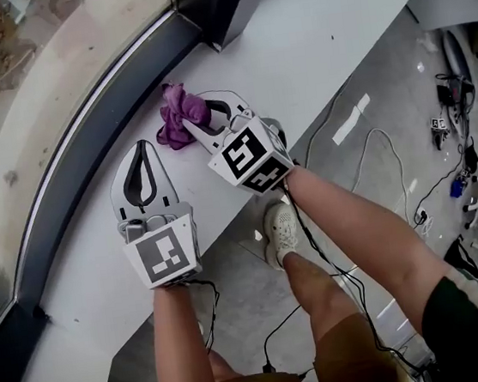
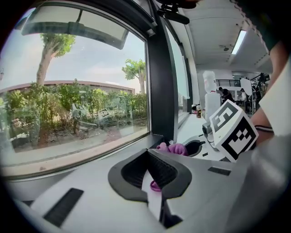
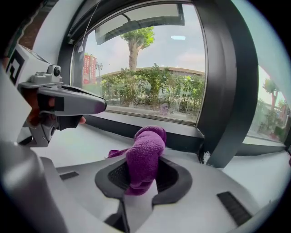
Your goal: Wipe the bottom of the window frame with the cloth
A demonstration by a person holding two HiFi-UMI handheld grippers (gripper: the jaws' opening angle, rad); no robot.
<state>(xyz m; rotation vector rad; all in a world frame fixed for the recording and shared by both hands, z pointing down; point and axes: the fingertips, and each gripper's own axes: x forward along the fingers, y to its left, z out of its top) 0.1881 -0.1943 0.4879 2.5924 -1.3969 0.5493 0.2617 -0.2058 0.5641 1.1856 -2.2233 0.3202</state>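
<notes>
My right gripper (image 1: 210, 117) is clenched on the crumpled purple fleece cloth (image 3: 144, 157), with a wad sticking up between the jaws. The cloth is down on the flat white sill (image 1: 315, 38), just beside the dark grey bottom window frame (image 1: 87, 152) and near the dark upright post (image 3: 227, 91). My left gripper (image 1: 140, 148) has its jaws closed with nothing in them. It's on the sill next to the right one.
</notes>
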